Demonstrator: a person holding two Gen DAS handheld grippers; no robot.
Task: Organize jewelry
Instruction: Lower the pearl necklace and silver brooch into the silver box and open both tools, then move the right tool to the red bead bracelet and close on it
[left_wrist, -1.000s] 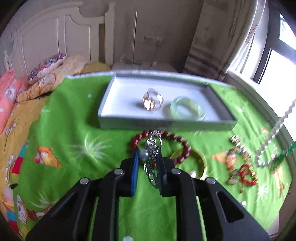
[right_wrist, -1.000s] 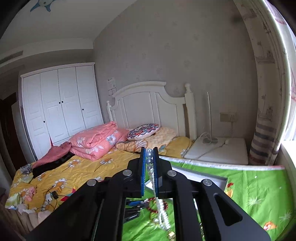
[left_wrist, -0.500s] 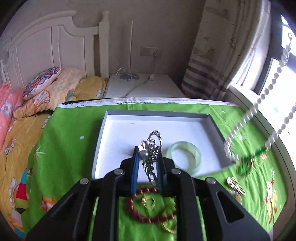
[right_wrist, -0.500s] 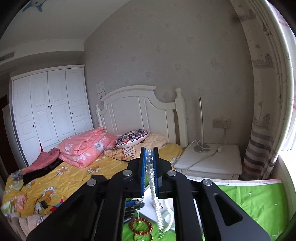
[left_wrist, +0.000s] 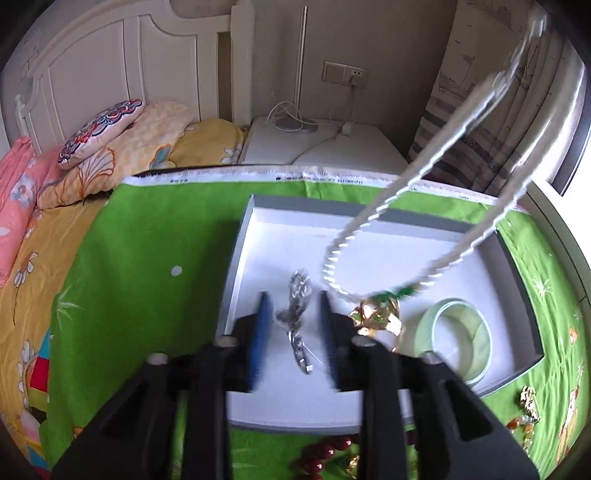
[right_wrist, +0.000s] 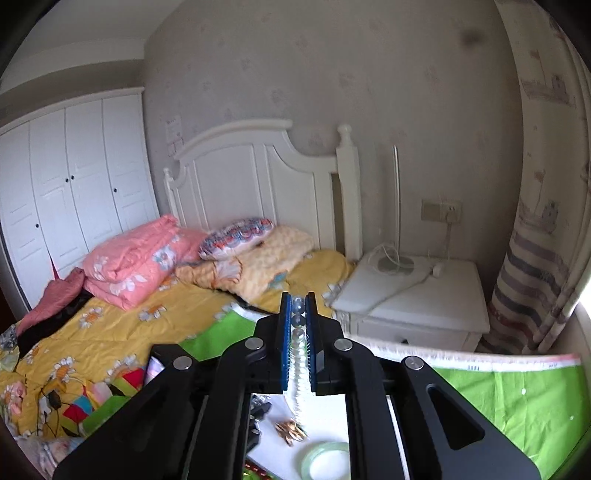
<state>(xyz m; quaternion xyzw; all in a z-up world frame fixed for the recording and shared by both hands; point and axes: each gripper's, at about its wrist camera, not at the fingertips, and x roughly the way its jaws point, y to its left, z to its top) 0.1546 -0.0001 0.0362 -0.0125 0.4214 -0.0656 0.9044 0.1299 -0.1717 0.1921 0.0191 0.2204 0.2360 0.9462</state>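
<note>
Left gripper had its jaws apart over the silver chain in the tray, right gripper was clamped on the pearl necklace, so I'd lower that slowly, clear of the gold ornament.

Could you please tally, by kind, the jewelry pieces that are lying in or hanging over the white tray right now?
Silver chains: 1, lying in the tray between the open left fingers.
Pearl necklaces: 1, hanging over the tray from the right gripper.
Gold pieces: 1.
Pale green bangles: 1.
Total: 4
</note>
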